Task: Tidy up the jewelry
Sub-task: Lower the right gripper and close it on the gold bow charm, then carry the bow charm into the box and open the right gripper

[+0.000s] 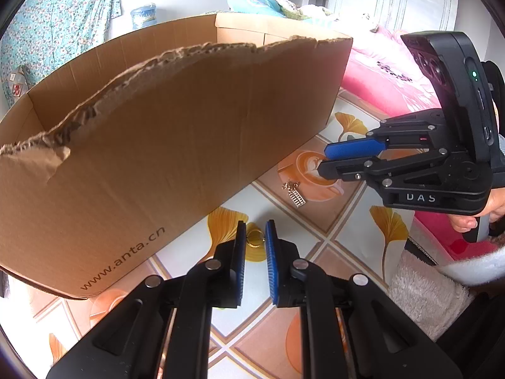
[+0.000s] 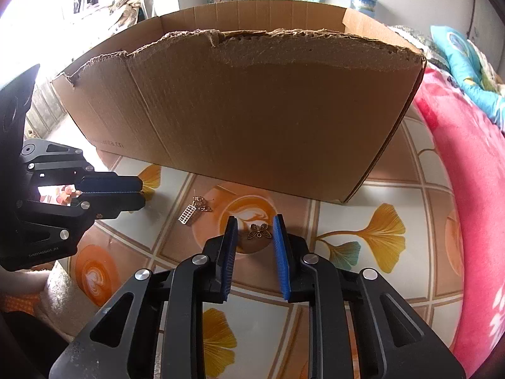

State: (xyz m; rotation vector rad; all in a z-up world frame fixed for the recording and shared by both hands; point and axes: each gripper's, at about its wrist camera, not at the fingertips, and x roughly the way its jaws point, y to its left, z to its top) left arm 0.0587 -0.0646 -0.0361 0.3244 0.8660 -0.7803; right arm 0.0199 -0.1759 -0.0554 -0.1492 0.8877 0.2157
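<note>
right claw (image 2: 254, 232) apart, empty | small bronze butterfly charm (image 2: 259, 231) on table between its pads, centre frame, wings crosswise | left claw (image 2: 142, 193) nearly together, holding nothing visible

Left wrist view: the camera sits behind the left tool (image 1: 255, 237), looking forward and steeply down along its fingers at the table (image 1: 363, 230), close up, with the cardboard box (image 1: 176, 145) filling the left and centre. Right wrist view: the camera sits behind the right tool (image 2: 255, 230), angled down likewise, facing the box's (image 2: 252, 120) long torn-edged side. Both views share the box, the patterned table (image 2: 347, 284) and the abacus-shaped charm (image 1: 296, 196) (image 2: 188, 214). Each view shows the other tool from the side: right (image 1: 323, 159), left (image 2: 142, 193).
</note>
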